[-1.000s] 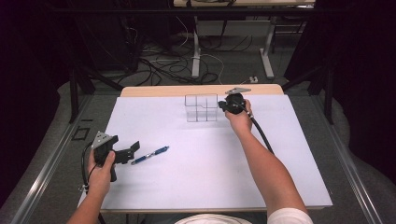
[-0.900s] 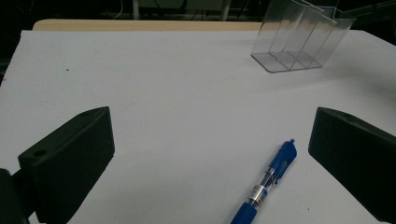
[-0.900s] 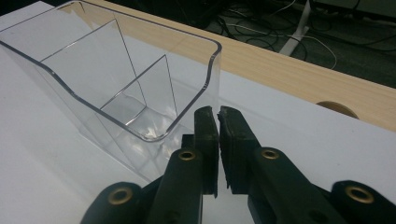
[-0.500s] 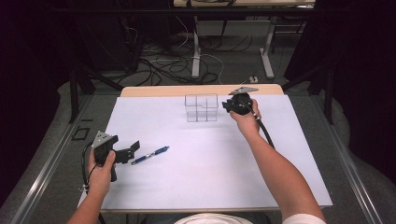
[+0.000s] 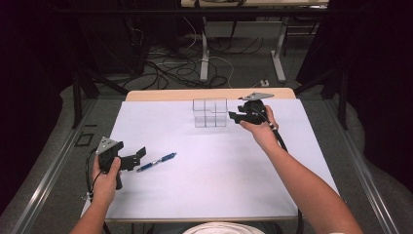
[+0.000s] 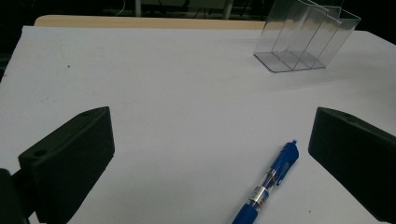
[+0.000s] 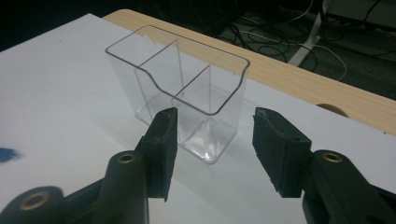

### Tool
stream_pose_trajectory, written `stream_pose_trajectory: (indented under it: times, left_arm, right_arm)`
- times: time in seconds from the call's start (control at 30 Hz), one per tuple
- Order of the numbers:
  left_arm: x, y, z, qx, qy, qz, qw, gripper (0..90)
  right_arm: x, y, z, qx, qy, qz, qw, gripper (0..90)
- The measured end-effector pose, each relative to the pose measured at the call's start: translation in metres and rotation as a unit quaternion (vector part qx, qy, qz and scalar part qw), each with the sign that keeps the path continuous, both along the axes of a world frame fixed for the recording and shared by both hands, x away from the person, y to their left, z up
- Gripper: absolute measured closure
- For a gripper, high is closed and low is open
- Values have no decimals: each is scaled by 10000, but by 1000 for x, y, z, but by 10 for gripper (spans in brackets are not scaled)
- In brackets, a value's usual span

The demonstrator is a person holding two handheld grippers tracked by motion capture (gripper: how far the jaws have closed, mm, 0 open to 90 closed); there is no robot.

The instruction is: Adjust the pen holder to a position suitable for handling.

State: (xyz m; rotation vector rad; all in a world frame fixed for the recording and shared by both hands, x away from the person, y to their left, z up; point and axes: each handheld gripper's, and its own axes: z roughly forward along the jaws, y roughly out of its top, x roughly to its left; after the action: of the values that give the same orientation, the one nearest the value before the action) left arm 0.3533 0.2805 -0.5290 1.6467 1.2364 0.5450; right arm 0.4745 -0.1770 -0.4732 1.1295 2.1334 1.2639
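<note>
clear organizer (image 5: 210,112) on white table (image 5: 219,175), cables (image 5: 160,68) behind

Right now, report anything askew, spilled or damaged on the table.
Nothing stands out. The clear plastic divided organizer stands upright and empty on the white table sheet; the blue retractable pen lies flat and intact on the sheet.

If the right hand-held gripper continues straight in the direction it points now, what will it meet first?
Probably the clear organizer. The right hand-held gripper points at its near corner, with open jaws and nothing between them. How far it stands off is hard to judge.
</note>
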Motion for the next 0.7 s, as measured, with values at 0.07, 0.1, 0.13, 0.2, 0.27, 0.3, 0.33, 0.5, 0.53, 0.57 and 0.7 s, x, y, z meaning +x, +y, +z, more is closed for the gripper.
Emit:
stream_pose_trajectory:
  times: [0.07,0.1,0.13,0.2,0.27,0.3,0.33,0.5,0.53,0.57,0.7]
  left_arm:
    - [0,0,0,6,6,10,10000,2]
    - [0,0,0,8,21,14,10000,2]
    - [0,0,0,8,21,14,10000,2]
    - [0,0,0,8,17,25,10000,2]
    - [0,-1,-1,2,68,19,10000,2]
    - [0,-1,-1,6,75,15,10000,2]
    - [0,-1,-1,7,89,6,10000,2]
    - [0,-3,0,56,144,-73,9999,2]
    - [0,-4,0,41,154,-94,9998,2]
    - [0,-5,0,23,190,-163,9997,2]
    - [0,-7,0,-22,211,-235,9995,2]
  right_arm:
    - [-7,0,0,45,47,32,10000,454]
    - [-10,0,0,51,49,43,10000,437]
    - [-13,0,-1,69,68,51,9999,420]
    - [-16,0,-1,62,62,60,9999,412]
    - [-27,0,-3,-72,-26,126,9999,371]
    - [-30,1,-4,-54,-62,94,9999,353]
    - [-34,0,-5,-64,-30,91,9999,351]
    - [-48,-3,-10,-23,-87,118,9999,316]
    - [-55,-5,-13,29,-93,85,9999,302]
    - [-58,-7,-14,45,-79,76,9999,294]
    - [-71,-16,-19,124,-82,-23,9999,259]
